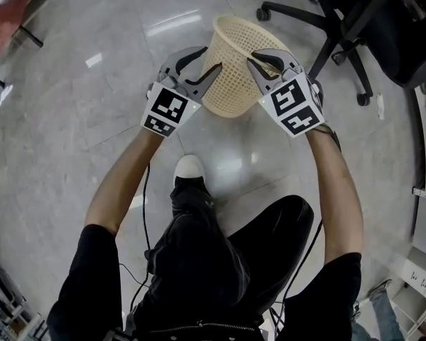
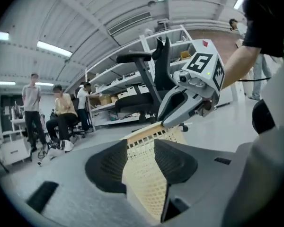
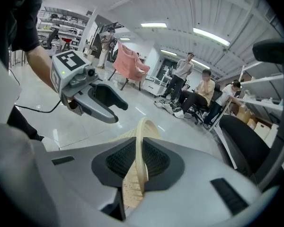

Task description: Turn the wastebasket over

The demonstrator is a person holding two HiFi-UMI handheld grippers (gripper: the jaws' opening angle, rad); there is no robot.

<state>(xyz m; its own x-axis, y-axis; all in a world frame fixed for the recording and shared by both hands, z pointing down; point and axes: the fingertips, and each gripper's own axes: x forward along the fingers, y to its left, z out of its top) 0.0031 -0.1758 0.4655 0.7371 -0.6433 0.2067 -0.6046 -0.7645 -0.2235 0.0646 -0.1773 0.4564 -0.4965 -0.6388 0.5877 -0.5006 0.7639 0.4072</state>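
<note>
Holding wastebasket [image 1: 236, 66] tilted btwn both tools: your R tool [image 1: 253, 57] pinches rim, jaws narrow; your L tool [image 1: 211, 59] part-open, mesh wall btwn jaws.

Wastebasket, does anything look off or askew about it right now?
Yes: the wastebasket is tilted, held by its rim in the right gripper's jaws, while the left gripper's jaws stand apart around its wall.

My wastebasket [image 1: 231, 84] was cream, latticed all over. My left gripper [image 1: 211, 58] and right gripper [image 1: 255, 60] were grey, black-padded, with black-and-white square markers. The floor [image 1: 92, 133] was pale grey.
</note>
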